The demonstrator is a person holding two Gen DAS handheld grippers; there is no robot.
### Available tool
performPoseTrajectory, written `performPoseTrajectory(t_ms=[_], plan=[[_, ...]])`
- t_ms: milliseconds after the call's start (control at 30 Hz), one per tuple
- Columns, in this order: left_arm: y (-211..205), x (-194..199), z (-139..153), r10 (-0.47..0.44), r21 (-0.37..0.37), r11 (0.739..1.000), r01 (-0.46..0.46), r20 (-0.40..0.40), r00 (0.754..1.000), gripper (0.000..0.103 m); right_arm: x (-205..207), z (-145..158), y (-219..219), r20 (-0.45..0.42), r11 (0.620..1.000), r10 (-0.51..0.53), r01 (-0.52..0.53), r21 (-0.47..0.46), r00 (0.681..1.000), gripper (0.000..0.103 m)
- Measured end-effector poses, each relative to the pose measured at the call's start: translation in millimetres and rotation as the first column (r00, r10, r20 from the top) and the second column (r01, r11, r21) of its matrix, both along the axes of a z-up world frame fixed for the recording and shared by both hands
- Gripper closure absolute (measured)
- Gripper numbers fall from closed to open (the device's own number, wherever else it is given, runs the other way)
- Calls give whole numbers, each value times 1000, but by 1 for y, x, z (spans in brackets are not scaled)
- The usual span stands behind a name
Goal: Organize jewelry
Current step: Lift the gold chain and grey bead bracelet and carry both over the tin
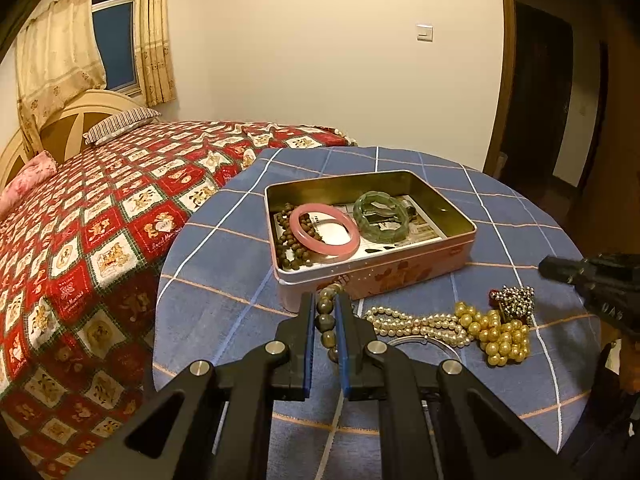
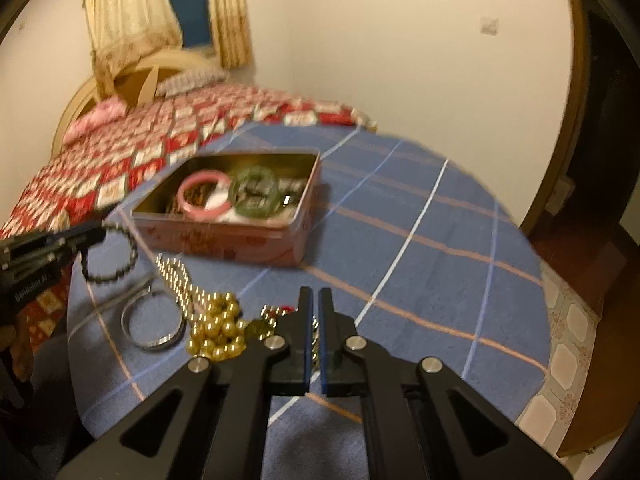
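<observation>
An open pink tin (image 1: pixel 384 276) (image 2: pixel 240 246) on the blue checked table holds a pink bangle (image 1: pixel 324 233), a green bangle (image 1: pixel 380 216) and brown beads (image 1: pixel 286 240). My left gripper (image 1: pixel 325 299) (image 2: pixel 100 234) is shut on a grey-green bead bracelet (image 1: pixel 325 320) (image 2: pixel 114 260) just in front of the tin. Pearls (image 1: pixel 416 325), gold beads (image 1: pixel 500 338) (image 2: pixel 218 332) and a studded piece (image 1: pixel 514 299) lie to the right. My right gripper (image 2: pixel 316 300) (image 1: pixel 550 268) is shut over the studded piece. Whether it pinches it I cannot tell.
A silver bangle (image 2: pixel 154 326) lies on the cloth beside the gold beads. A bed with a red patterned quilt (image 1: pixel 100 220) touches the table's left side. The table edge (image 2: pixel 540 320) drops to a tiled floor on the right, near a dark doorway (image 1: pixel 536 92).
</observation>
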State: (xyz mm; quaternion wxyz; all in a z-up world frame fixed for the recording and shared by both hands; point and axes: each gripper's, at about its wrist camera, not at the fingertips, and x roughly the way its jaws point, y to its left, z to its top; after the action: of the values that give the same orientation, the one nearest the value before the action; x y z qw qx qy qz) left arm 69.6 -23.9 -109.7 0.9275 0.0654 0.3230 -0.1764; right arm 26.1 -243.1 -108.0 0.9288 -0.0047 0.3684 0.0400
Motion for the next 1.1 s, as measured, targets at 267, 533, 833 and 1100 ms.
performPoseTrajectory(t_ms=[267, 533, 833, 1100], plan=[[0, 1, -8, 3, 1, 1000, -3, -22, 1000, 94, 3, -22, 8, -61, 1000, 27, -26, 7, 998, 58], [-2, -1, 0, -5, -5, 1000, 5, -6, 1000, 94, -4, -12, 4, -17, 999, 37, -37, 18, 999, 87], [-10, 4, 39, -29, 5, 1000, 29, 64, 998, 94, 0, 34, 9, 92, 998, 55, -55, -8, 994, 88], [-16, 30, 68, -25, 20, 1000, 23, 123, 992, 94, 33, 59, 32, 145, 995, 94, -88, -44, 985, 88]])
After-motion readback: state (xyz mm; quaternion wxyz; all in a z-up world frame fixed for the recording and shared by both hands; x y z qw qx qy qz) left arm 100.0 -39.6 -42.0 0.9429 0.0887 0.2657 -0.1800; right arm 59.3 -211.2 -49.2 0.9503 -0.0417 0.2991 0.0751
